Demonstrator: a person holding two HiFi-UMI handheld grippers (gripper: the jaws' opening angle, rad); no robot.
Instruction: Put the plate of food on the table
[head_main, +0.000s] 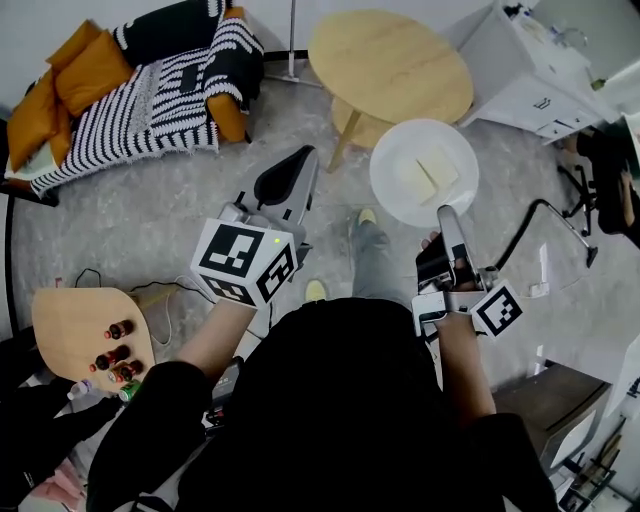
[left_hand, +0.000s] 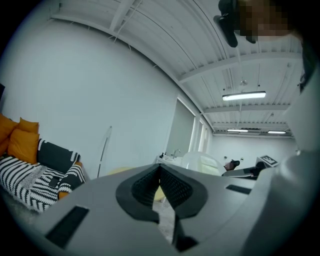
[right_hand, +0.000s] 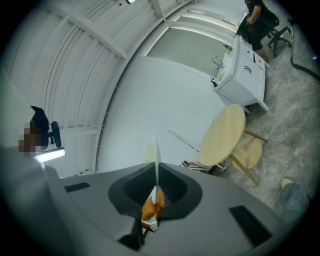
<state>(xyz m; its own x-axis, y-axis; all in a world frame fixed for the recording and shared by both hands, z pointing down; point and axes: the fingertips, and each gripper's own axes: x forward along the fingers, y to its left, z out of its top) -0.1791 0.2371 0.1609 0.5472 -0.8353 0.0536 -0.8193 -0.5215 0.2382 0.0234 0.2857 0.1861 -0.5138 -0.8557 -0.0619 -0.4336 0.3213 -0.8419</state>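
Observation:
A white plate (head_main: 424, 172) carrying pale slices of food (head_main: 428, 178) hangs above the grey floor, just in front of the round wooden table (head_main: 390, 60). My right gripper (head_main: 447, 215) is shut on the plate's near rim. In the right gripper view the plate (right_hand: 156, 150) shows edge-on as a thin white line running up from the closed jaws (right_hand: 156, 187), with the table (right_hand: 225, 135) off to the right. My left gripper (head_main: 300, 160) is held level to the left of the plate, its jaws together with nothing between them (left_hand: 160, 172).
A wooden stool (head_main: 360, 125) is tucked under the table. At upper left is a sofa (head_main: 130, 90) with a striped blanket and orange cushions. A small side table (head_main: 85, 325) with bottles stands at lower left, a white cabinet (head_main: 530, 70) at upper right.

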